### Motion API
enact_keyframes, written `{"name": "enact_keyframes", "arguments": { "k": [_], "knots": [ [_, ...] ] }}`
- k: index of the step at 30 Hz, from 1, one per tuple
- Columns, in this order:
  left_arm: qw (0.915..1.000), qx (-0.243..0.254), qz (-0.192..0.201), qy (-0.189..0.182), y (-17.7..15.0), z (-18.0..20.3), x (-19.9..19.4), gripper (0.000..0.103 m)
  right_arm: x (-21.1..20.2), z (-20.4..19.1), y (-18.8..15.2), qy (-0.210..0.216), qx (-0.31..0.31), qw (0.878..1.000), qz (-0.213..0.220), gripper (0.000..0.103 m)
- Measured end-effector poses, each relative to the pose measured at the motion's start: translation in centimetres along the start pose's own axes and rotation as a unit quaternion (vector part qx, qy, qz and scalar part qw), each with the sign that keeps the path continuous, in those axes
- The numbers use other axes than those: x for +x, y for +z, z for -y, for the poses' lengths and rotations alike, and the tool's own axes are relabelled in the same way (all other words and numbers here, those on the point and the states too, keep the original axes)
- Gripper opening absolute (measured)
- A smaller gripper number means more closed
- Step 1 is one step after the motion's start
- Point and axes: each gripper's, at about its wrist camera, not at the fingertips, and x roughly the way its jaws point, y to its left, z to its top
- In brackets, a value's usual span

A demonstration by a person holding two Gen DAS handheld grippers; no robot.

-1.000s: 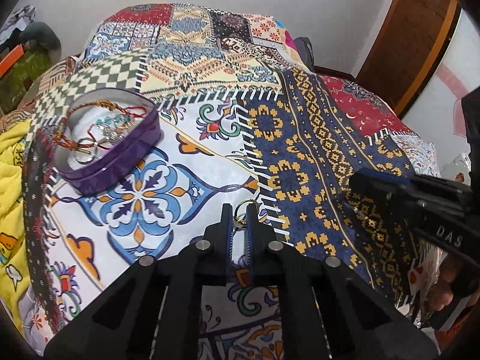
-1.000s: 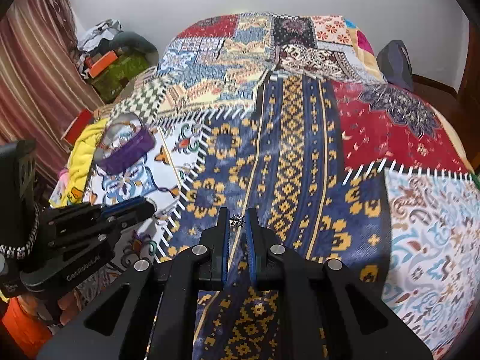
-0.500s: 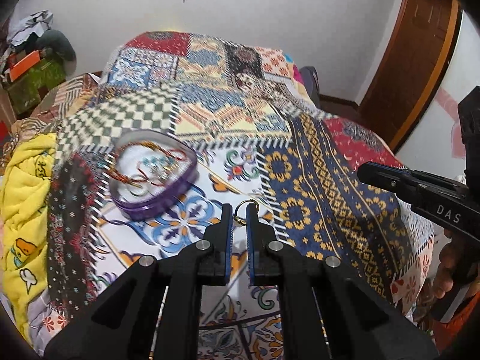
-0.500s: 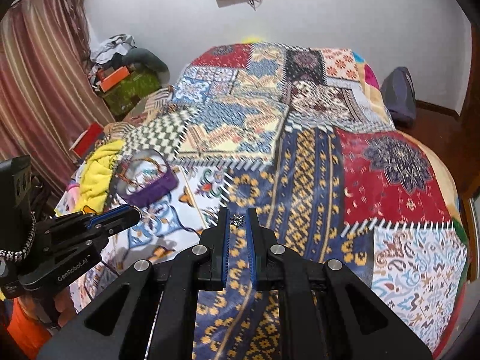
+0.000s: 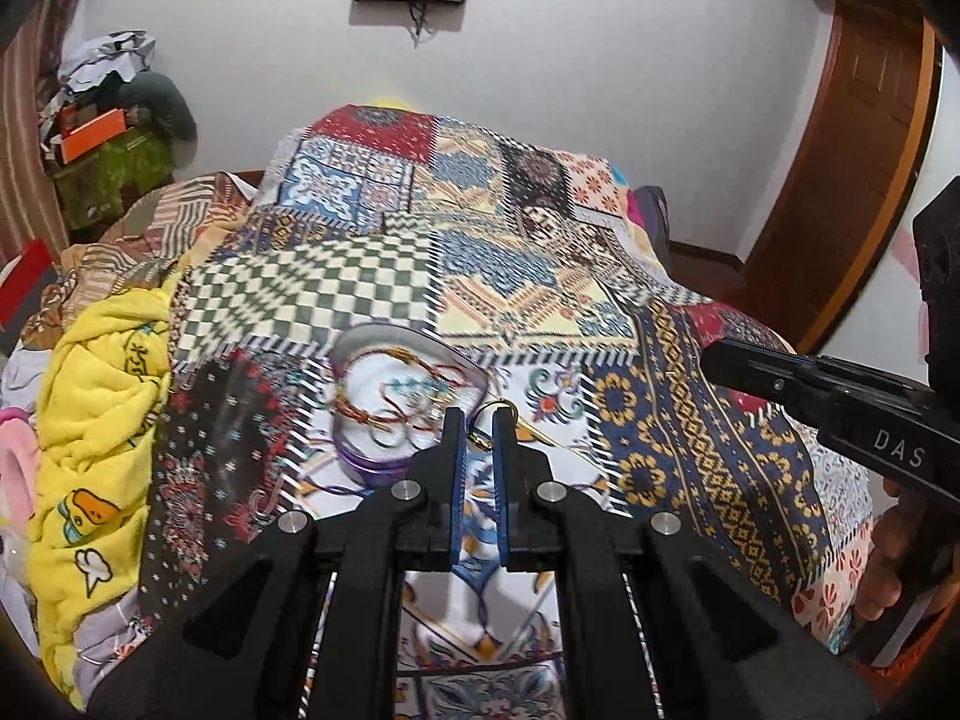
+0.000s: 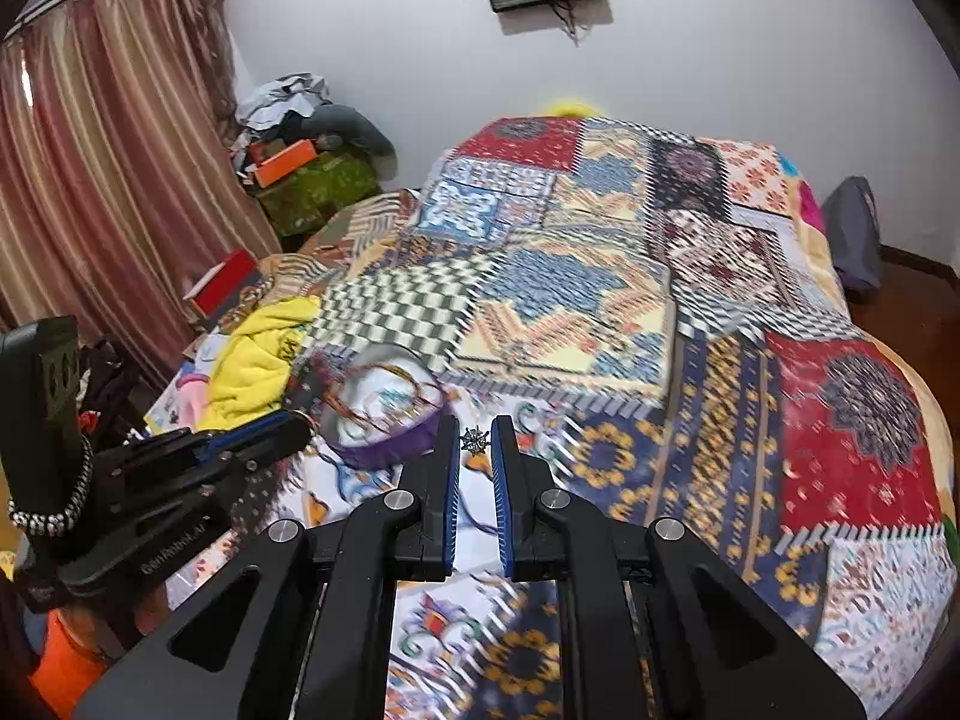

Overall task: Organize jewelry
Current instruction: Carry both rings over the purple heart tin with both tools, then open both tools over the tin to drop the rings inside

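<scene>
A purple heart-shaped tin with bracelets and threads inside lies on the patchwork bedspread. My left gripper is shut on a small gold ring and holds it above the bed, just right of the tin. My right gripper is shut on a small silver star-shaped ornament, also lifted, just right of the tin. Each gripper shows in the other's view: the right one at the right, the left one at the left.
A yellow towel lies crumpled on the bed's left side. A red box and a cluttered green stand are by the curtain. A wooden door is at the right, a dark bag by the far wall.
Both grippers have risen and pulled back from the bedspread with their pieces still held. The tin now sits lower and closer to the fingertips in both views.
</scene>
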Motion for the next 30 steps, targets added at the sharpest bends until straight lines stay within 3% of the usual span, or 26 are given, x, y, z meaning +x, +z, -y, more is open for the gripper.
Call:
{"name": "enact_keyframes", "arguments": {
  "k": [16, 30],
  "knots": [
    [0.9993, -0.02, 0.022, 0.021, 2.0, -4.2, 1.2, 0.007, 3.9, -4.4, 3.8, 0.037, -0.045, 0.998, 0.011, 0.009],
    [0.9996, -0.018, -0.019, 0.014, 1.2, -5.5, 5.9, 0.007, 9.4, -5.7, 4.4, 0.051, -0.064, 0.996, -0.035, 0.009]
  ]
}}
